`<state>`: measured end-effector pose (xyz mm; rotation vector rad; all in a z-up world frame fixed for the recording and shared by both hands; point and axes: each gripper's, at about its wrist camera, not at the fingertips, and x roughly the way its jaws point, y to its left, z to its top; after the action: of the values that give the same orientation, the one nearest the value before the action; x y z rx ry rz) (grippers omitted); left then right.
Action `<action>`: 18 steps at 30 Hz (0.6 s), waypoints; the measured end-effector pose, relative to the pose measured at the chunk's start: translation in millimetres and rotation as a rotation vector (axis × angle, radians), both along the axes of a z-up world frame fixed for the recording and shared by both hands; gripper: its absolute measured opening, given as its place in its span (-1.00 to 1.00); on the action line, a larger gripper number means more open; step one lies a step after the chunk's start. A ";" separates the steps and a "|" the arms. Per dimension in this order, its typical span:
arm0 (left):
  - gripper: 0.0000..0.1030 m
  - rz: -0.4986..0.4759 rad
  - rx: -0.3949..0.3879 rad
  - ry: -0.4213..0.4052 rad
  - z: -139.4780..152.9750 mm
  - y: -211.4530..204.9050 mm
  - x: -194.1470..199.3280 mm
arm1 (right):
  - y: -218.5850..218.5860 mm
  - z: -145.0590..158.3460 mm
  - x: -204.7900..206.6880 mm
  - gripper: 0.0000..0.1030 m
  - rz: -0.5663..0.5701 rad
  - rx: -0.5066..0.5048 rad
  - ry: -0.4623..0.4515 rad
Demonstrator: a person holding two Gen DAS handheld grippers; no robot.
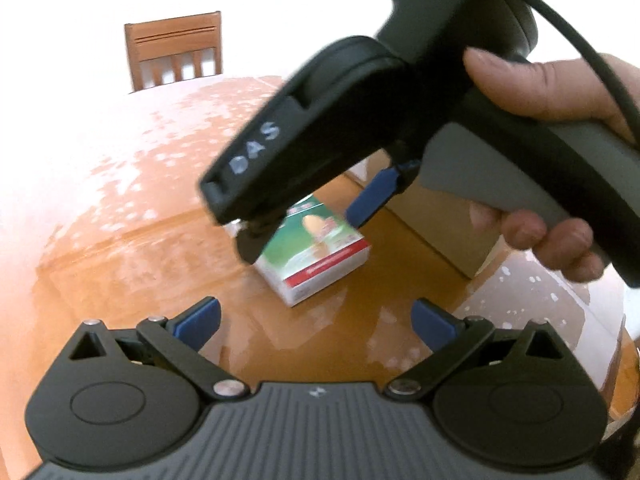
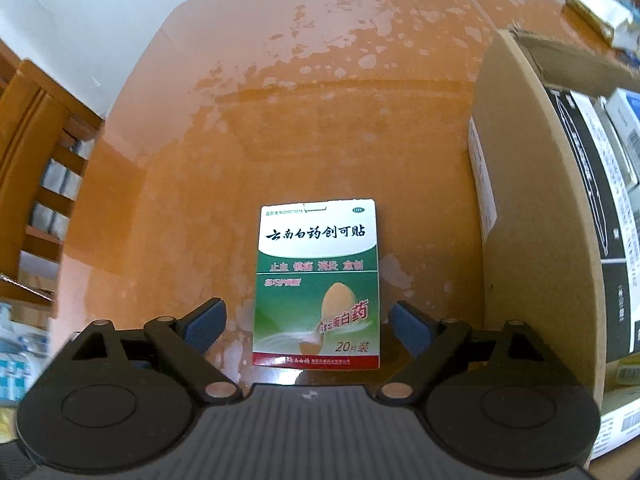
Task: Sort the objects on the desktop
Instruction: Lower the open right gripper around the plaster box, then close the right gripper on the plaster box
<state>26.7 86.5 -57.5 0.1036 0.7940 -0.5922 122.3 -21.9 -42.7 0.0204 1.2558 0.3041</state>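
A green and white plaster box [image 2: 316,280] lies flat on the orange wooden table [image 2: 320,100]. My right gripper [image 2: 308,316] points steeply down over it, open. The box's near end sits between the blue pads [image 2: 208,322], with a gap on each side. In the left wrist view the same box [image 1: 316,256] shows under the right gripper [image 1: 310,222], which a hand [image 1: 540,88] holds by its grey handle. My left gripper [image 1: 316,316] stands open a little short of the box, with nothing between its fingers.
An open cardboard carton [image 2: 532,200] with several boxes inside stands just right of the plaster box, and shows behind the right gripper as the carton [image 1: 452,232]. A wooden chair [image 1: 174,52] stands at the table's far side. Another wooden chair [image 2: 40,152] is at the left edge.
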 end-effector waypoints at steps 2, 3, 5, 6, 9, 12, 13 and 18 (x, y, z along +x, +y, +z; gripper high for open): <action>0.96 0.017 -0.002 -0.004 -2.5 9.6 -1.8 | 4.7 1.6 -0.3 0.80 0.011 -0.030 -0.023; 0.96 0.024 -0.003 -0.006 -3.8 13.7 -2.6 | 6.4 2.3 0.3 0.79 0.014 -0.038 -0.030; 0.96 0.034 -0.005 -0.007 -4.6 23.5 -3.9 | 10.0 3.1 1.8 0.68 0.020 -0.049 -0.039; 0.96 0.038 -0.004 -0.008 -7.7 21.2 -4.7 | 12.3 2.7 2.8 0.65 0.027 -0.061 -0.039; 0.96 0.048 -0.008 -0.008 -6.9 26.7 -5.6 | 16.0 2.0 1.3 0.60 0.038 -0.096 -0.054; 0.96 0.048 -0.012 -0.010 -5.1 25.8 -6.5 | 18.3 1.1 -0.3 0.60 0.045 -0.119 -0.061; 0.96 0.045 -0.011 -0.012 -4.2 24.5 -7.5 | 19.2 0.3 -1.0 0.60 0.048 -0.129 -0.064; 0.96 0.037 -0.016 -0.019 -2.0 20.8 -14.4 | 25.8 -1.6 -2.2 0.57 0.074 -0.187 -0.083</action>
<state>12.2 107.3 -59.5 0.0793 0.7714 -0.5623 120.1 3.9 -44.3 -0.1975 1.2000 0.2475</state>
